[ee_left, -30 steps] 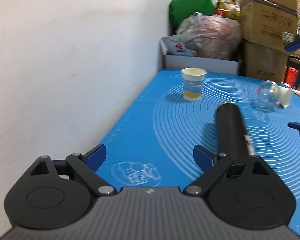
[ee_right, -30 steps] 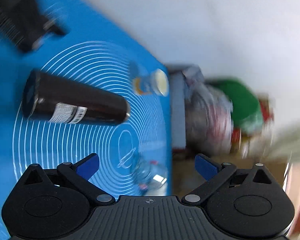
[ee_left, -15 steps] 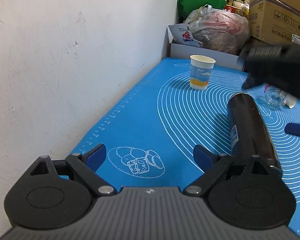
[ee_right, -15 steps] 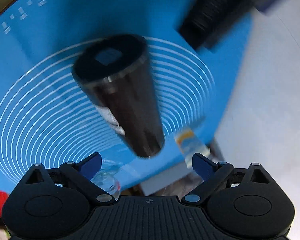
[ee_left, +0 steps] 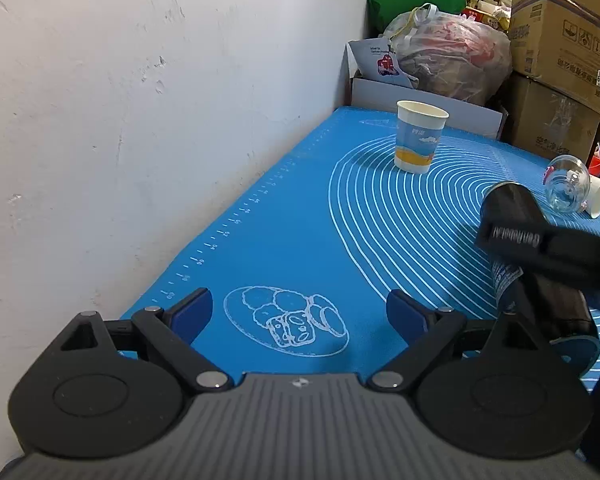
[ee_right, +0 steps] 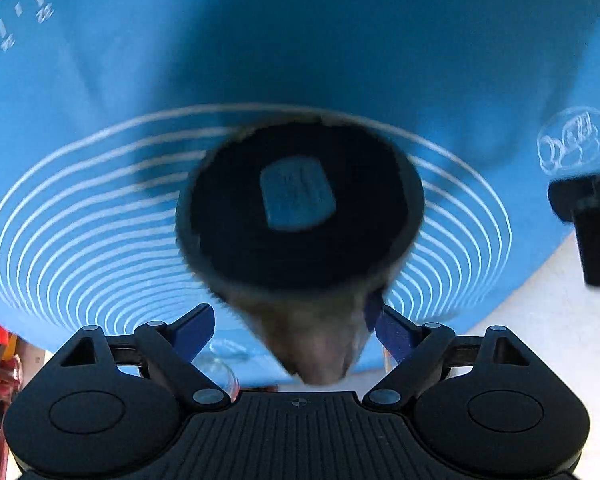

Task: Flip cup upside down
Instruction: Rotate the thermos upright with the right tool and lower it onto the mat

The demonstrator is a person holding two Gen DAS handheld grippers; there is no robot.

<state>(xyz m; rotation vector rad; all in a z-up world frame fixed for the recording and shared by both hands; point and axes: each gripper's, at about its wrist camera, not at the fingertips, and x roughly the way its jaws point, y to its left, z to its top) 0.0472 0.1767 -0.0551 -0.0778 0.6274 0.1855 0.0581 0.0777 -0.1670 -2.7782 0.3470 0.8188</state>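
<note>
A tall black tumbler cup (ee_right: 300, 208) lies on its side on the blue mat (ee_left: 284, 240). In the right wrist view I look straight along it at its round black end with a blue patch. My right gripper (ee_right: 292, 320) is open, its blue fingers (ee_right: 194, 326) on either side of the cup's near end, not closed on it. In the left wrist view the cup (ee_left: 548, 304) lies at the right, partly hidden by the right gripper's black body (ee_left: 540, 240). My left gripper (ee_left: 300, 312) is open and empty, low over the mat's near edge.
A paper cup (ee_left: 420, 136) stands upright at the mat's far end. A clear glass jar (ee_left: 566, 184) and a small white cup (ee_left: 598, 198) lie at the far right. A white wall runs along the left. Boxes (ee_left: 564, 40) and bags (ee_left: 448, 52) are stacked behind the table.
My right gripper has rotated and come down onto the black cup's end, so the cup now sits between its open fingers. My left gripper has drawn back slightly and stays open.
</note>
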